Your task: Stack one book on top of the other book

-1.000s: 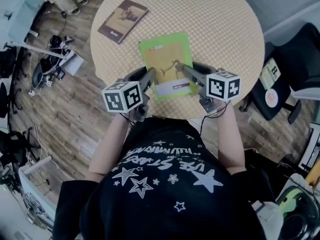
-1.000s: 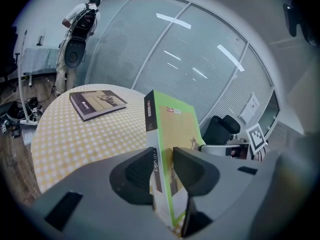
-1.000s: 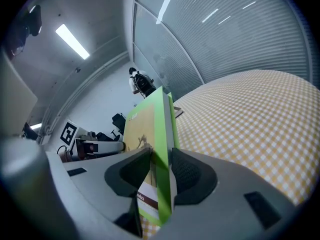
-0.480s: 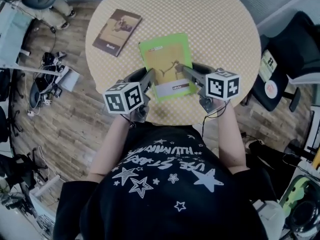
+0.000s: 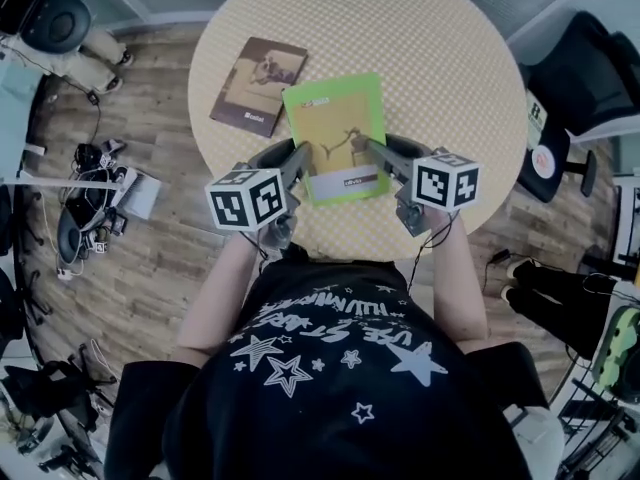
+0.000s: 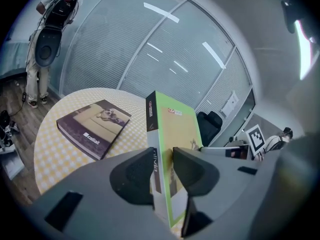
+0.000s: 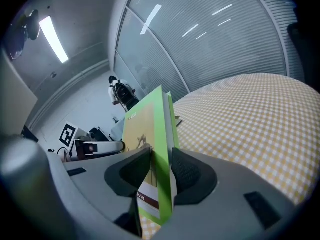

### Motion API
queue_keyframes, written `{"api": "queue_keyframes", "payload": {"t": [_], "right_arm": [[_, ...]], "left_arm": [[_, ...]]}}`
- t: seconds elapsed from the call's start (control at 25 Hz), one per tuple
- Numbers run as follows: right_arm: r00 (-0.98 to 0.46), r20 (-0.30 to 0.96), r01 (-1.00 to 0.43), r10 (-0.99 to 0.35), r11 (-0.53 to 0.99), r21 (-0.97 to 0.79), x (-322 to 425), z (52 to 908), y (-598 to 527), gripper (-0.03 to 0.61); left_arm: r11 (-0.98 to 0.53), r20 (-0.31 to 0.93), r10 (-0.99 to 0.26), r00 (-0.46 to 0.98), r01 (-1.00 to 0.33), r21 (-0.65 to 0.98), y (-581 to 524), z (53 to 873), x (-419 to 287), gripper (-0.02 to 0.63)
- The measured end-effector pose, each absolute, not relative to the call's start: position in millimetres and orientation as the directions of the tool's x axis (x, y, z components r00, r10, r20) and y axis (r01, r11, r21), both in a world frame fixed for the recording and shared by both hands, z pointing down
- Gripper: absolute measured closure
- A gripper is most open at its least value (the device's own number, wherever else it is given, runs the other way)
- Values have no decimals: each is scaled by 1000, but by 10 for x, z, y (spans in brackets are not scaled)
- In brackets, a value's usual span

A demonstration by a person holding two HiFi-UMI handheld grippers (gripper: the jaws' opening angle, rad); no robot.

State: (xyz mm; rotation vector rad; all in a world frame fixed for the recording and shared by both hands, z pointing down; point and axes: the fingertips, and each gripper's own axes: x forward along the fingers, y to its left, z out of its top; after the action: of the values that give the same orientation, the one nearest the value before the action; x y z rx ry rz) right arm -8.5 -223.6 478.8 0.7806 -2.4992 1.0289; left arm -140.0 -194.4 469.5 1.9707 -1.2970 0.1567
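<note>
A green book (image 5: 336,133) with a yellow cover picture is held above the round table (image 5: 440,58), gripped from both sides. My left gripper (image 5: 303,156) is shut on its left, spine edge (image 6: 153,134). On the opposite long edge my right gripper (image 5: 360,148) is shut, the green book (image 7: 155,149) standing between its pads. A dark brown book (image 5: 258,86) lies flat on the table just left of the green one and apart from it, and the dark brown book (image 6: 94,125) appears ahead and left in the left gripper view.
The table (image 6: 55,154) has a yellow checked cloth and a curved near edge. A black office chair (image 5: 590,68) stands at the right, cables and gear (image 5: 90,208) lie on the wooden floor at the left. A glass wall (image 7: 210,39) rises behind the table.
Both grippers have carried the green book toward the brown one, so the gap between the two books has shrunk. Both grips are unchanged.
</note>
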Motion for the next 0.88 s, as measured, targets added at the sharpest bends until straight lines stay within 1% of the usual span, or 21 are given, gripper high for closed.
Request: {"api": "queue_keyframes", "payload": {"t": [0.2,0.36,0.64,0.88], "right_arm": [[-776,475,-628,-415,573,-526,-488,4695,-2062,436],[-752,472,-659,-460,548,-515,-612,4643,-1882,436],[-735,478,-678,-480,515,-525,-609,4647,-1653,436],[-749,454,-662,-482,519,-541,-477,4587,-1633,436]], "left_arm": [[-238,459,-722,518,-809,538,-1826,4650,-1817,491],[-285,444,-700,560,-788,546,-1723,4616,-1958,491],[-335,435,-680,590,-778,531,-1599,4565,-1962,491],[-331,439,-695,570,-795,509,-1564,4497,-1829,491]]}}
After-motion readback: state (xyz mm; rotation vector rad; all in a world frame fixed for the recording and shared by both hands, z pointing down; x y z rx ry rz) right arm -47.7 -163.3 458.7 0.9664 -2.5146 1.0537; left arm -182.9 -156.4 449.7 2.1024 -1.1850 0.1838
